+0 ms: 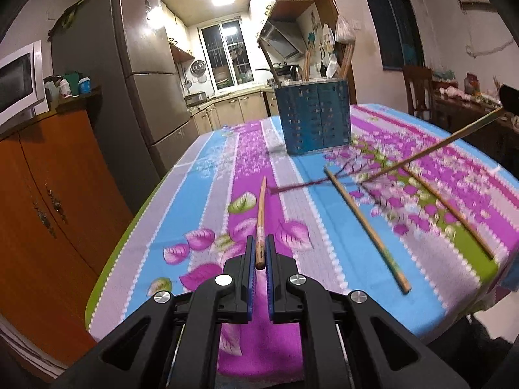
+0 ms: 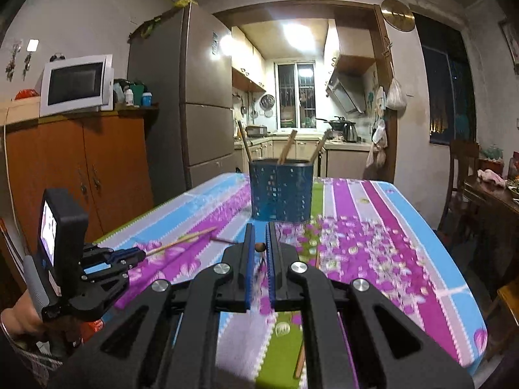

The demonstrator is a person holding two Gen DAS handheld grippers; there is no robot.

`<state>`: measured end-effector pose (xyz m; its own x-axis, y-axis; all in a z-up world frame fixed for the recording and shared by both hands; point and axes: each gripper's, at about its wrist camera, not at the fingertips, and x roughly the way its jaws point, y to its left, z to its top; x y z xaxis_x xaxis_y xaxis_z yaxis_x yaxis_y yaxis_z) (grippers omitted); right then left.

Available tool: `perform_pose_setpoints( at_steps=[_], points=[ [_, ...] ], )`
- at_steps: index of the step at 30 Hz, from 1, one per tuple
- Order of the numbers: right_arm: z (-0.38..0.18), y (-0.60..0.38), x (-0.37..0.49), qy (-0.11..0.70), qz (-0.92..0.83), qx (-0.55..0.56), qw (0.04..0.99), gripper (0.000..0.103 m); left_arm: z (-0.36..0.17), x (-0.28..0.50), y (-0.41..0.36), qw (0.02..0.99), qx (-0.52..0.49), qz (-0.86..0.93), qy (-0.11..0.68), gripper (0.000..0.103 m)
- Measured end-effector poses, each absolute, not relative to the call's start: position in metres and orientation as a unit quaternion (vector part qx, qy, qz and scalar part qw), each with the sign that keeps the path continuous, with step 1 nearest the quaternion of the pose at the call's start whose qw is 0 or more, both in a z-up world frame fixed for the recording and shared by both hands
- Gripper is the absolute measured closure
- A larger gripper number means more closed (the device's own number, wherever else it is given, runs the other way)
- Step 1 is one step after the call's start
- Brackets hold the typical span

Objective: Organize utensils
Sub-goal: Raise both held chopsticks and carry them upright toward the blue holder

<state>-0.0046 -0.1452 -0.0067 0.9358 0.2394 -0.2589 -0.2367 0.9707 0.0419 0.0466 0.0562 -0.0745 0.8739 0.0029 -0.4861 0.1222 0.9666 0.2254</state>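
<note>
Chopstick (image 1: pixel 261 223) in the left gripper (image 1: pixel 260 253): jaws closed narrowly on its thick end, long axis running straight forward from the jaws, tip above the tablecloth (image 1: pixel 207 175). The right gripper (image 2: pixel 259 246) likewise clamps a second chopstick (image 2: pixel 259 247), seen end-on. The blue perforated utensil holder (image 2: pixel 280 189) stands directly ahead of the right jaws, nearer than to the left. Two loose chopsticks (image 1: pixel 366 227) lie right of the left jaws. Both grippers are held roughly level.

Right gripper (image 2: pixel 260 246) low at centre, clamped on a chopstick (image 2: pixel 259 247). Blue holder (image 2: pixel 280 191) just above centre, several chopsticks upright inside. Left gripper (image 2: pixel 138 254) at lower left, gripping another chopstick (image 2: pixel 181 241).
</note>
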Motion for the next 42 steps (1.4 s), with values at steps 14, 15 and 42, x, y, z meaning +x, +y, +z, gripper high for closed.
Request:
perform_pose_setpoints(
  at_steps=[14,15,42],
  points=[
    [0.048,-0.140,0.059,0.091,0.142,-0.007,0.986,0.098,0.006,0.083,0.074,0.976,0.083,-0.075,0.188,0.096],
    [0.052,-0.140,0.064,0.088,0.143,-0.008,0.986,0.098,0.016,0.085,0.075,0.978,0.081,-0.079,0.178,0.096],
    [0.095,-0.152,0.094,0.096,0.187,0.021,0.977,0.098,0.103,0.101,0.054,0.979,0.079,-0.125,0.143,0.096]
  ],
)
